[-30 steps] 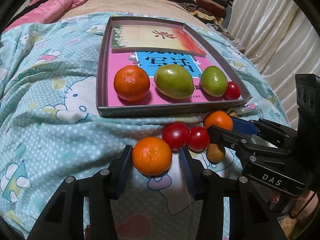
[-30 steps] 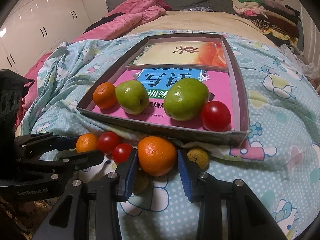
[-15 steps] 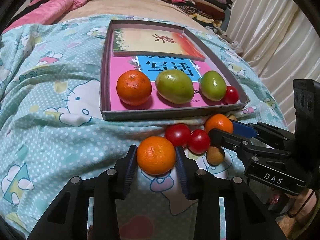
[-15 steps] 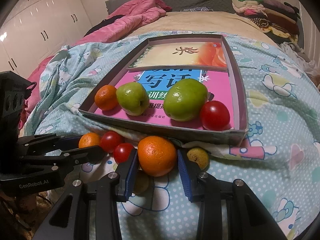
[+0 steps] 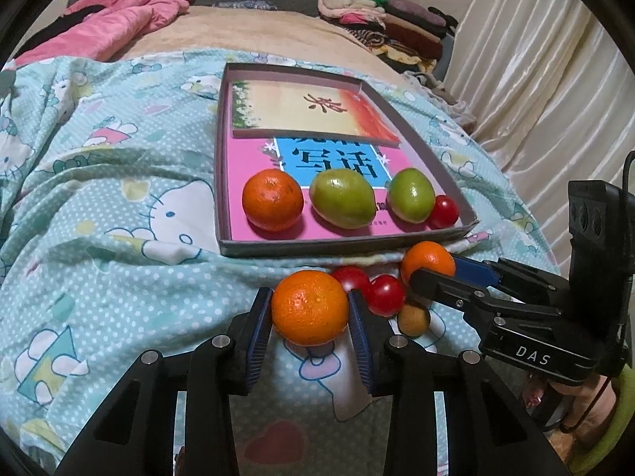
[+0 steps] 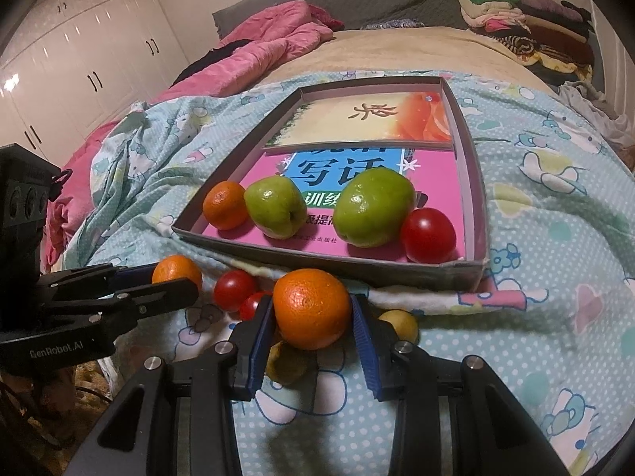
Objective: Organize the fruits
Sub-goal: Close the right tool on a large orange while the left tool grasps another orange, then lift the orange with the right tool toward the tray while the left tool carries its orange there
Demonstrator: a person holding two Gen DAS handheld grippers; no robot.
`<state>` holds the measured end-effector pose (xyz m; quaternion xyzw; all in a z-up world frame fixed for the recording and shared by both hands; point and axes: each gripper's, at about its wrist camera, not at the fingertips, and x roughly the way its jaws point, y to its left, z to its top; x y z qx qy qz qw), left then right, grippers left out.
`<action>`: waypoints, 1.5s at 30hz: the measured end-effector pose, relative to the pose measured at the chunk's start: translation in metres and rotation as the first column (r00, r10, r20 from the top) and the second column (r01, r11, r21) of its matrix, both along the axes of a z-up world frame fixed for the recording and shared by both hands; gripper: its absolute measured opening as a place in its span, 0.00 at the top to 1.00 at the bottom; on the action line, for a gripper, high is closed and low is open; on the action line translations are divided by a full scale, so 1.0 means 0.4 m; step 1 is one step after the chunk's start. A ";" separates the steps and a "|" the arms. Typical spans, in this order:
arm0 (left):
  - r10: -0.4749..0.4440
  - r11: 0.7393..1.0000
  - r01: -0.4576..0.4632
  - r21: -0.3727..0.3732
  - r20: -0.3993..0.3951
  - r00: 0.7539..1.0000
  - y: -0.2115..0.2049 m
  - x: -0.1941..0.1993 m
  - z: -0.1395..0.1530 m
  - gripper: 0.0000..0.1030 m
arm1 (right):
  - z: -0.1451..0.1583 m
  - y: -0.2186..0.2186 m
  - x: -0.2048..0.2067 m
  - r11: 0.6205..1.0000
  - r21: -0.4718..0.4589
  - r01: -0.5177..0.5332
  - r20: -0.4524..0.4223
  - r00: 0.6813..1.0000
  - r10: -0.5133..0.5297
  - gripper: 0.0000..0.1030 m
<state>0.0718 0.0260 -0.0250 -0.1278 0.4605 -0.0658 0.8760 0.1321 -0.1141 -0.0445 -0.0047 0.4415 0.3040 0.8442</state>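
My left gripper (image 5: 310, 309) is shut on an orange (image 5: 310, 306) and holds it just above the bedsheet. My right gripper (image 6: 312, 309) is shut on another orange (image 6: 311, 308); it also shows in the left wrist view (image 5: 428, 262). A grey box tray (image 5: 341, 246) ahead holds an orange (image 5: 272, 199), two green fruits (image 5: 342, 197) (image 5: 410, 194) and a red tomato (image 5: 443, 211). Two red tomatoes (image 5: 385, 294) and a small brown fruit (image 5: 412, 319) lie on the sheet between the grippers. A small yellow fruit (image 6: 400, 323) lies right of my right gripper.
Two books (image 5: 309, 113) lie in the back of the tray. The patterned bedsheet (image 5: 99, 214) is rumpled at the left. A pink blanket (image 6: 270, 39) and folded clothes (image 6: 528, 27) lie at the far end. A curtain (image 5: 547, 79) hangs on the right.
My left gripper closed on its orange and lifted it slightly. My right gripper closed on its orange and raised it a little. Both views moved back from the tray.
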 end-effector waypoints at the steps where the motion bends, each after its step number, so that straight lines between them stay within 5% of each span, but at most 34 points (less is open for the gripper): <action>1: -0.001 1.000 0.001 0.000 0.003 1.000 0.000 -0.001 0.002 0.62 | 0.002 -0.001 -0.001 1.000 0.004 0.001 0.001 1.000 -0.001 0.62; 23: -0.006 0.998 0.000 0.066 0.094 0.996 -0.007 -0.018 0.047 0.62 | 0.043 -0.015 -0.014 0.997 0.070 -0.012 0.054 0.998 0.008 0.62; 45: 0.002 0.999 -0.009 0.048 0.139 0.990 -0.007 -0.013 0.081 0.63 | 0.092 -0.001 -0.032 0.993 0.107 -0.040 0.142 0.990 0.025 0.62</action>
